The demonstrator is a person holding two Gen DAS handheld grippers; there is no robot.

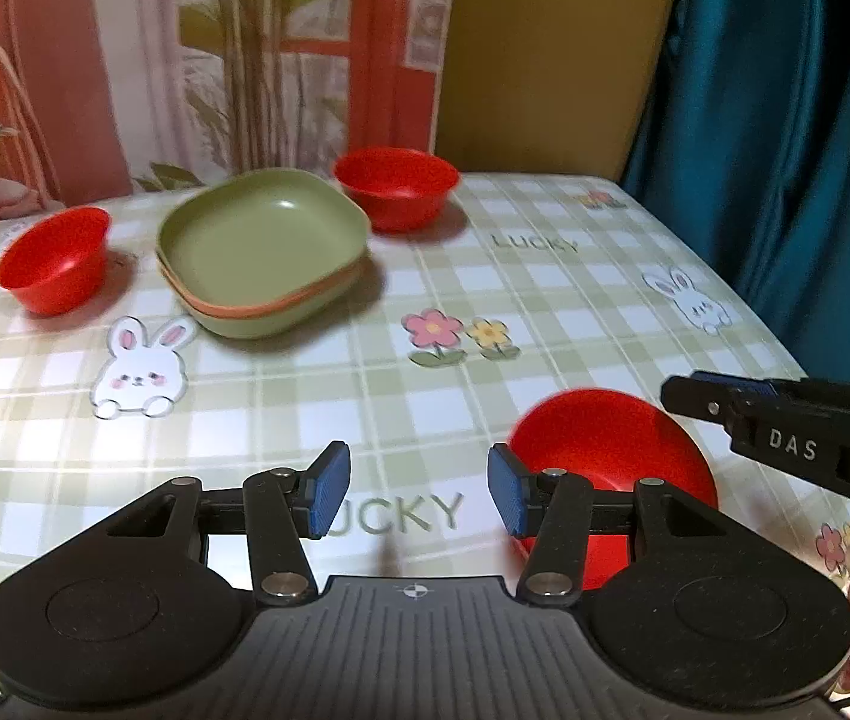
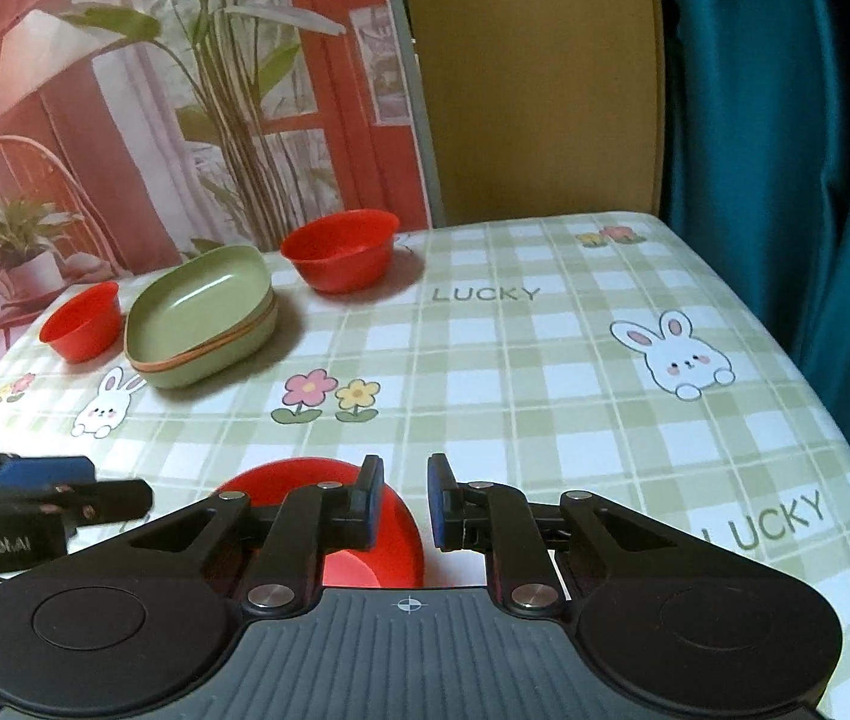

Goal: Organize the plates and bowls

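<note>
A stack of green square plates with an orange one between them sits at the far left of the table; it also shows in the right wrist view. A red bowl stands left of the stack, another red bowl behind it to the right. A third red bowl sits near the front edge, just right of my left gripper, which is open and empty. My right gripper is open and empty, its left finger over this bowl's right rim.
The table wears a green checked cloth with rabbits and flowers. A teal curtain hangs along the right side. A printed backdrop stands behind the table. The right gripper's body shows in the left wrist view.
</note>
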